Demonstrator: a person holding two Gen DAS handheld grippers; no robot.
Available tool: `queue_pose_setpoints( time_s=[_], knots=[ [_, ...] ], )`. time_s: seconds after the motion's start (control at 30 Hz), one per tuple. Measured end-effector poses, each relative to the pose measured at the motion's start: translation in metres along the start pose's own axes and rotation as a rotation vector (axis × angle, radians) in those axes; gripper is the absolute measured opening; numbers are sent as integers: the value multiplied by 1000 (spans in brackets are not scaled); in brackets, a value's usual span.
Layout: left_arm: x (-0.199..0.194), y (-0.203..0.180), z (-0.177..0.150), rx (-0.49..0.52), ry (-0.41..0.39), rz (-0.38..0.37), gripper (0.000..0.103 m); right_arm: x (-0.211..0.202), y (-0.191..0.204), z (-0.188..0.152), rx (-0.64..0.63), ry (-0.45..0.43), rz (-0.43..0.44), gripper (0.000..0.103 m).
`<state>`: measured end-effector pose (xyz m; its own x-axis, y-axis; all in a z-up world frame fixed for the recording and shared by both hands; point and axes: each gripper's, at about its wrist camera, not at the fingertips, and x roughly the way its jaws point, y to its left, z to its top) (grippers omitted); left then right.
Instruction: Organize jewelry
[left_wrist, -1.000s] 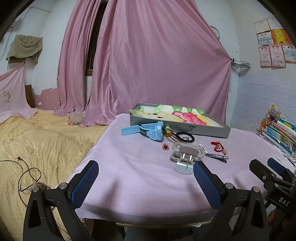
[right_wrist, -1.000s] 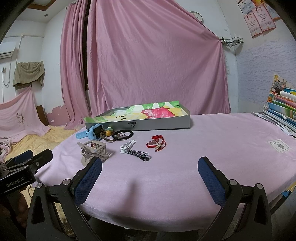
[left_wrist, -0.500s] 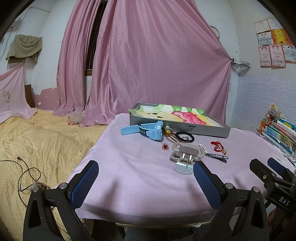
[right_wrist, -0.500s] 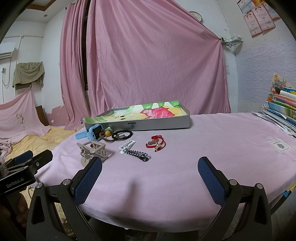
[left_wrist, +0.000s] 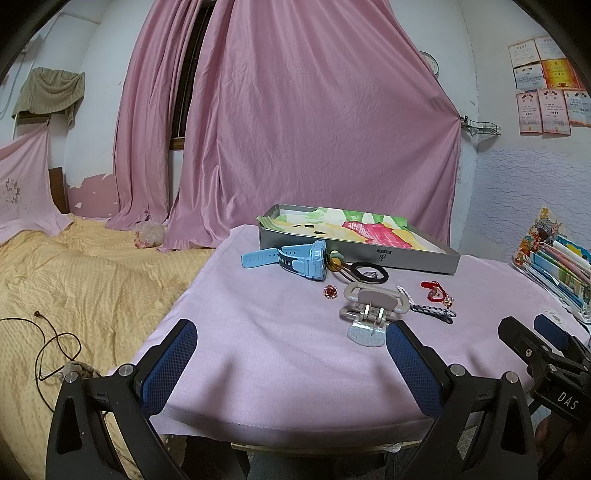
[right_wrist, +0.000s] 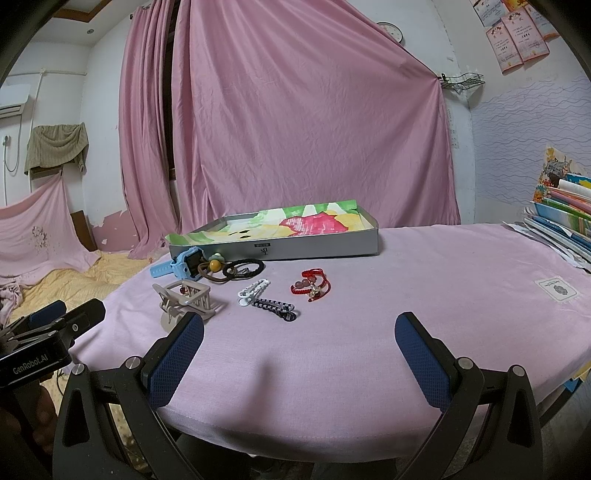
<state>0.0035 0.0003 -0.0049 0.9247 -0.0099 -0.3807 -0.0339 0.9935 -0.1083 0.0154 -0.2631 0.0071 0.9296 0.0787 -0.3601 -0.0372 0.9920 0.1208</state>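
We held both tongs, left (left_wrist: 288, 350) and right (right_wrist: 299, 347), apart, empty. Best start: hair claw (left_wrist: 373, 310) nearest; grip body squarely, carry to tray (left_wrist: 354, 254).

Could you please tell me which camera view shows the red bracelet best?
The right wrist view: the red bracelet lies near the middle, beads and cord clear. In the left wrist view it sits far right, smaller and less distinct.

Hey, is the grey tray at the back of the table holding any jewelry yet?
No. The grey tray shows only its colourful paper lining; the pieces lie outside on the pink cloth.
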Motion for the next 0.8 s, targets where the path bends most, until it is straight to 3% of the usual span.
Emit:
queue_pose_setpoints(
  time_s=[0.6, 0.8],
  knots=[
    [3, -1, -2, 6, -3, 0, 103, -4, -2, 3, -24, -35, -25, 102],
    [18, -5, 5, 10, 41, -58, 103, 0, -15, 11, -6, -46, -26, 102]
  ],
)
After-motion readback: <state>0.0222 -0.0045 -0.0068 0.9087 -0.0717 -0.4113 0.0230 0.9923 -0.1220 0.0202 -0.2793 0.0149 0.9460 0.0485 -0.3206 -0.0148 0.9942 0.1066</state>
